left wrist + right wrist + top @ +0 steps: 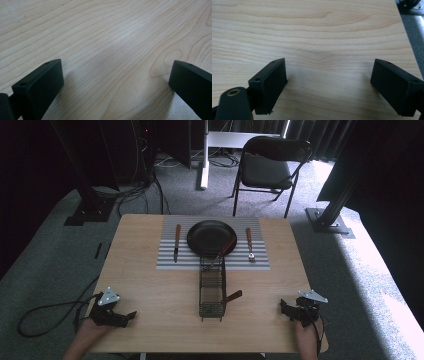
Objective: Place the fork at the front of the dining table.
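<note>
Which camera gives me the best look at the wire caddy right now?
The high view: the wire caddy stands mid-table, one end on the striped mat, a wooden-handled utensil sticking out. The left and right gripper views look at bare table between open tongs, so they give nothing of it.

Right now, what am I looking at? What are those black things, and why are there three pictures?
A person sits at a wooden table with a pinching tool in each hand: the left gripper and the right gripper. Both are open and hold nothing. One picture is taken from above. The other two come from little cameras riding on each tool, so you see their black jaws over bare wood. On a striped mat lie a black plate, a knife and a spoon. In front stands a wire basket with cutlery in it.
</note>
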